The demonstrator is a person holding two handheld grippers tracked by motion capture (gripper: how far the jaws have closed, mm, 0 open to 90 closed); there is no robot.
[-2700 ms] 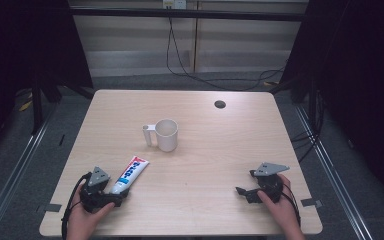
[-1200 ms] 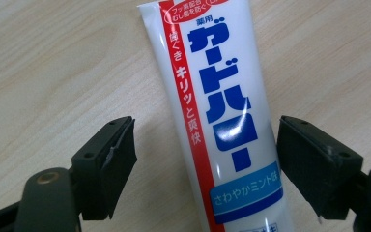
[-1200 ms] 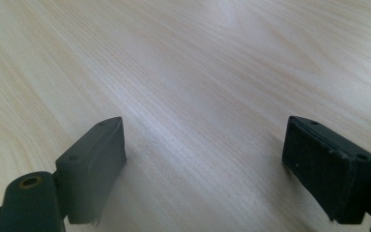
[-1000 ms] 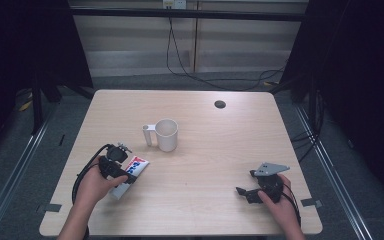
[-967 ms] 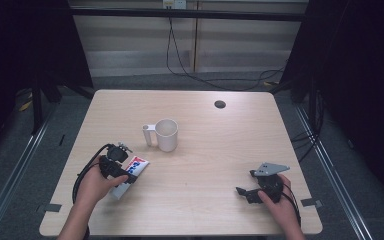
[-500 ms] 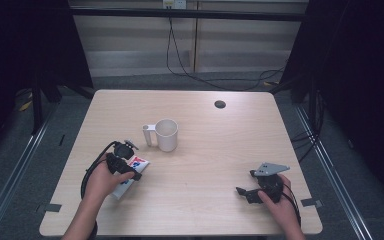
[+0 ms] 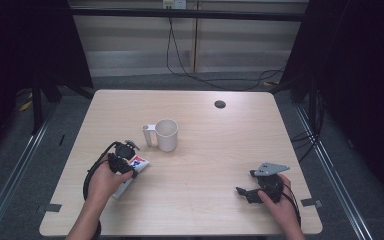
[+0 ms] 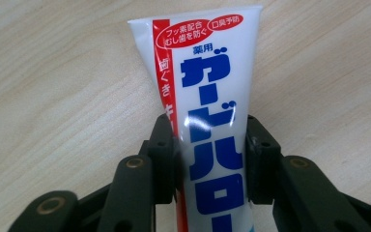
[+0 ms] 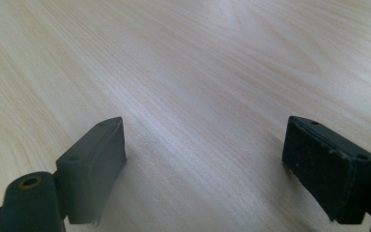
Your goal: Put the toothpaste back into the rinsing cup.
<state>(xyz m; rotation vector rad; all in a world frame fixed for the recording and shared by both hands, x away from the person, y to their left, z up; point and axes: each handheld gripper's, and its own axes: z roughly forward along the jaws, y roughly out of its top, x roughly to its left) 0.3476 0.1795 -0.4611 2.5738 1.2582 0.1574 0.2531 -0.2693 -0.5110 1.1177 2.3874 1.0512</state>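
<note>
Toothpaste tube (image 8: 212, 121): white, with a red side stripe and blue lettering, lying flat on the light wooden table (image 7: 220, 145), near the white mug (image 7: 166, 134) and on the side of it toward the person, slightly to the left as the high view shows it; the two stand apart, not touching. Left gripper (image 8: 211, 154): clenched on the toothpaste tube, its jaws having just been closing; in the left gripper view both black pads press the tube's sides partway along its length, with the flat crimped end reaching past them over the wood. In the high view the same gripper (image 7: 130, 162) sits over the tube's end nearer the mug, held by the person's left hand (image 7: 102, 181), its black cable looping beside the wrist. Right gripper (image 9: 205, 164): released, jaws standing wide apart with bare table between them, nothing touched. In the high view it (image 7: 247, 192) rests well apart from the mug, toward the near right corner of the table, a grey three-cornered plate on top, held in the right hand (image 7: 277, 202). Mug: upright, its handle turned to the left in the high view. Small dark round disc (image 7: 220, 104): set in the table beyond the mug, to its right, near the far edge.
</note>
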